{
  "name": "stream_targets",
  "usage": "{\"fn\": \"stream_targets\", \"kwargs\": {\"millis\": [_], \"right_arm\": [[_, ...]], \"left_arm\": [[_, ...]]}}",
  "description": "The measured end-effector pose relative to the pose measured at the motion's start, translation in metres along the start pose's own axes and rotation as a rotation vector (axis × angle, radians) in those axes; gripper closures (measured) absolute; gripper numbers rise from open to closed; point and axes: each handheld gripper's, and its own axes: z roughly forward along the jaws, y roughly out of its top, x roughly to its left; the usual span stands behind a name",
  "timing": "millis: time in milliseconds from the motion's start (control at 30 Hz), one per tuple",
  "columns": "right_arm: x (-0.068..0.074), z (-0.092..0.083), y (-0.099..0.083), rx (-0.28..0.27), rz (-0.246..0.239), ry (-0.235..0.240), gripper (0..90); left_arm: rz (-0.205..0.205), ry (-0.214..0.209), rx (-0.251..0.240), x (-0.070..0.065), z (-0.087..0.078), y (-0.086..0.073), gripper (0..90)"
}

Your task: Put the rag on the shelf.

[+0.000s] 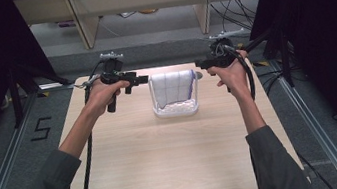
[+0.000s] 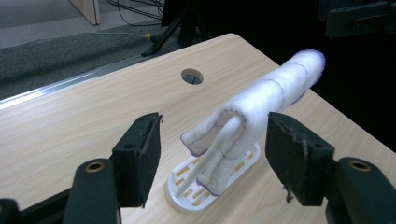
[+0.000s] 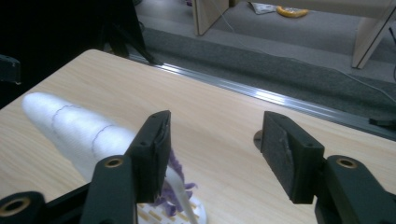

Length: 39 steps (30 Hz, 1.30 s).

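High view: a white cloth (image 1: 173, 87) with thin purple lines is seen draped over a white rack (image 1: 175, 108) that stands toward the far middle of the wooden tabletop (image 1: 167, 165). The left hand-held gripper (image 1: 143, 79) is held level just beside the cloth's left side, and the right hand-held gripper (image 1: 198, 63) is held level just beside its right side, so the cloth lies between the 2. Both are pointed inward at the cloth.

From the left gripper view, the left hand-held gripper (image 2: 212, 149) is shown released: its 2 black jaws are spread wide, with the near end of the cloth (image 2: 261, 95) and the slotted base of the rack (image 2: 187, 198) seen in the gap beyond them, and no pad is pressed on either. The cloth is hung as a long folded roll over the rack's upright white bars. A round hole (image 2: 192, 76) is cut in the tabletop behind it.

From the right gripper view, the right hand-held gripper (image 3: 215, 154) is likewise released, its jaws parted with bare tabletop (image 3: 219, 121) between them. The cloth (image 3: 70, 126) is placed to the left of its left jaw, apart from the pads, with a purple frayed edge hanging over the rack base (image 3: 196, 212).
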Motion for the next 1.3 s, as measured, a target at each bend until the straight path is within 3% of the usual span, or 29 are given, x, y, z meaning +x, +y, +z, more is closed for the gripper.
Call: {"fn": "stream_targets", "kwargs": {"millis": [100, 133, 233, 333, 533, 567, 800, 933, 1000, 1300], "right_arm": [[0.003, -0.004, -0.004, -0.004, -0.003, 0.02, 39.2], [0.003, -0.006, -0.006, -0.004, -0.021, 0.022, 38.8], [0.009, -0.013, -0.011, -0.009, -0.005, 0.029, 38.1], [0.011, -0.018, -0.015, -0.026, -0.037, 0.043, 37.5], [0.021, -0.026, -0.025, -0.027, -0.036, 0.084, 36.1], [0.02, -0.028, -0.027, -0.027, -0.068, 0.066, 35.9], [0.025, -0.034, -0.04, -0.036, -0.047, 0.072, 35.6], [0.026, -0.037, -0.047, -0.049, -0.076, 0.07, 35.5], [0.029, -0.04, -0.051, -0.043, -0.066, 0.072, 35.4], [0.037, -0.04, -0.07, -0.062, -0.074, 0.114, 35.1]], "left_arm": [[0.019, -0.008, -0.019, -0.007, -0.007, -0.005, 35.4], [0.026, -0.025, -0.017, -0.008, -0.009, -0.007, 35.3], [0.03, -0.032, -0.016, -0.014, -0.013, -0.014, 34.7], [0.035, -0.054, -0.022, -0.019, -0.015, -0.019, 33.5], [0.055, -0.083, -0.017, -0.027, -0.018, -0.031, 29.8], [0.056, -0.087, -0.017, -0.028, -0.019, -0.033, 29.5], [0.052, -0.089, -0.028, -0.032, -0.021, -0.046, 28.6], [0.061, -0.102, -0.033, -0.035, -0.025, -0.052, 28.5], [0.068, -0.109, -0.029, -0.036, -0.026, -0.056, 28.0], [0.069, -0.118, -0.034, -0.04, -0.031, -0.074, 27.1]]}}
